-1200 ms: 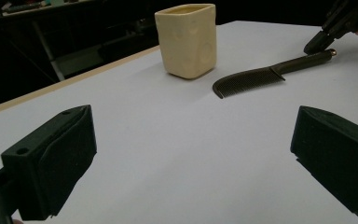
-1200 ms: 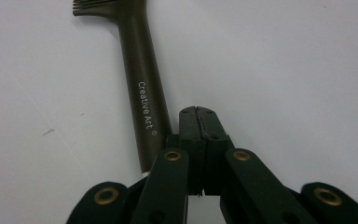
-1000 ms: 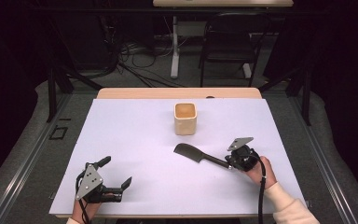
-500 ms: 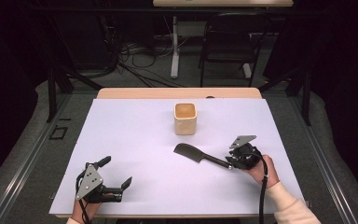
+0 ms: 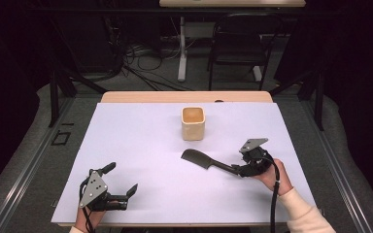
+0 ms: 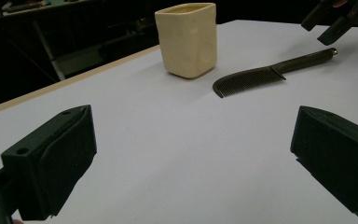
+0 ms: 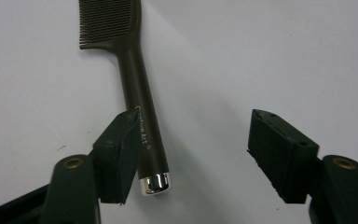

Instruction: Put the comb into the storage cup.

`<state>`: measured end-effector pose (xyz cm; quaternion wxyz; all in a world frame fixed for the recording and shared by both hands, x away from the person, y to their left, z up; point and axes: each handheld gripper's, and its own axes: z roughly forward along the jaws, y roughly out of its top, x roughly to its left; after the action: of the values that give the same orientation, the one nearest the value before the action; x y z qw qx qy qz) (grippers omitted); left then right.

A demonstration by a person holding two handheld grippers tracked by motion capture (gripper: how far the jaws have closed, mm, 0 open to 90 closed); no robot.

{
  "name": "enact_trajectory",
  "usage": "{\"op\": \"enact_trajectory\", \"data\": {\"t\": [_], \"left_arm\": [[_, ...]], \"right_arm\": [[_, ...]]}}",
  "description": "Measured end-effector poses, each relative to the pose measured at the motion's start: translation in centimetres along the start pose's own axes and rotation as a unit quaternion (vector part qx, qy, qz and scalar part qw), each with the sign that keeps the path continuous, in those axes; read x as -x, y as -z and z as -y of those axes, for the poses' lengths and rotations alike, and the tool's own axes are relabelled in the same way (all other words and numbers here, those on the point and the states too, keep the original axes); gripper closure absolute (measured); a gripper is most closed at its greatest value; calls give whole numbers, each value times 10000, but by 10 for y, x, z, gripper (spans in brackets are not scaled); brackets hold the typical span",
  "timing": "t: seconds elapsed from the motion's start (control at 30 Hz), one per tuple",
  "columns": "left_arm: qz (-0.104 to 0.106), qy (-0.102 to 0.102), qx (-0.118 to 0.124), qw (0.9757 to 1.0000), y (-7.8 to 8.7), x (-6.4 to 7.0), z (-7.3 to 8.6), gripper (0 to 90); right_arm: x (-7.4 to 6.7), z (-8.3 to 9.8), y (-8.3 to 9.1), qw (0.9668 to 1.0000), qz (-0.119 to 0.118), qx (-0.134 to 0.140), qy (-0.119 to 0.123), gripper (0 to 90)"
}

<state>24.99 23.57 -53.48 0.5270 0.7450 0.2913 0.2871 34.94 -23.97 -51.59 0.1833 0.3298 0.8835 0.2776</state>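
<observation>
Right tongs (image 7: 189,154) just opening, comb (image 7: 130,84) handle between – comb head cut off; left tongs (image 6: 191,154) wide, empty.

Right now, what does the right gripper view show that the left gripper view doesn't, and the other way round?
Right gripper view alone: the silver cap on the comb's handle end, white lettering on the handle, and the right tongs standing open, having just been opening, one pad beside the handle. Left gripper view alone: the cream square cup, the table's wooden edge and the open left tongs. Both share the dark comb lying on the white tabletop.
</observation>
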Motion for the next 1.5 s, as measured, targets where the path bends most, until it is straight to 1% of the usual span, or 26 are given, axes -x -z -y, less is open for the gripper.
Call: {"op": "enact_trajectory", "data": {"t": [0.03,0.07,0.17,0.27,0.4,0.53,0.57,0.6,0.67,0.7,0.73,0.8,0.87,0.9,1.0,1.03,1.07,1.1,1.13,1.23,1.3,1.43,1.47,1.5], "left_arm": [[1,3,2,10000,0,0,0,1],[-1,1,0,10000,0,0,0,1],[1,0,-1,10000,0,0,0,1],[-4,9,-7,10000,0,0,0,1],[-8,1,-2,10000,0,0,0,1],[-6,6,-5,10000,0,0,0,1],[-5,9,-4,10000,0,0,0,1],[-5,12,-6,10000,0,0,0,1],[-6,12,-7,10000,-1,0,0,1],[-11,8,-9,10000,-1,0,0,1],[-16,7,-6,10000,0,0,0,1],[-28,14,-4,10000,0,-1,0,1],[-30,25,-3,10000,0,-1,0,1],[-29,22,-3,10000,-1,-1,0,1],[-23,25,3,10000,-1,-1,0,1],[-23,32,14,10000,-1,-1,0,1],[-16,37,23,10000,0,-1,0,1],[-23,44,35,10000,0,-1,0,1],[-28,48,39,10000,0,-1,0,1],[-16,44,33,10000,-1,-1,0,1],[-13,43,29,10000,-1,-1,0,1],[-10,39,28,10000,-1,-1,0,1],[-3,40,26,10000,-1,-1,0,1],[-2,38,27,10000,-1,-1,0,1]], "right_arm": [[0,-1,1,10000,-34,-43,19,341],[-1,-1,0,10000,-42,-21,48,325],[-3,-4,0,9998,-124,-95,95,292],[-6,-7,0,9997,-171,-126,157,240],[-8,-10,-1,9992,-221,-242,232,168],[-11,-13,-3,9988,-286,-288,286,132],[-12,-14,-3,9985,-299,-364,285,110],[-12,-15,-4,9986,-300,-323,289,92],[-13,-17,-5,9982,-330,-404,308,61],[-13,-18,-7,9981,-357,-373,329,45],[-14,-19,-7,9979,-358,-416,343,36],[-15,-21,-8,9975,-333,-449,423,27],[-15,-23,-9,9975,-360,-471,396,7],[-15,-25,-10,9971,-364,-512,422,1],[-15,-28,-12,9964,-455,-553,454,0],[-16,-28,-13,9966,-463,-544,412,0],[-15,-30,-14,9962,-507,-548,449,0],[-16,-31,-15,9960,-519,-597,424,0],[-16,-32,-15,9958,-505,-585,498,0],[-17,-35,-18,9955,-503,-629,503,0],[-19,-38,-19,9947,-514,-666,588,0],[-22,-42,-22,9947,-565,-618,595,0],[-22,-44,-23,9944,-576,-634,618,0],[-23,-45,-23,9942,-594,-677,592,0]]}}
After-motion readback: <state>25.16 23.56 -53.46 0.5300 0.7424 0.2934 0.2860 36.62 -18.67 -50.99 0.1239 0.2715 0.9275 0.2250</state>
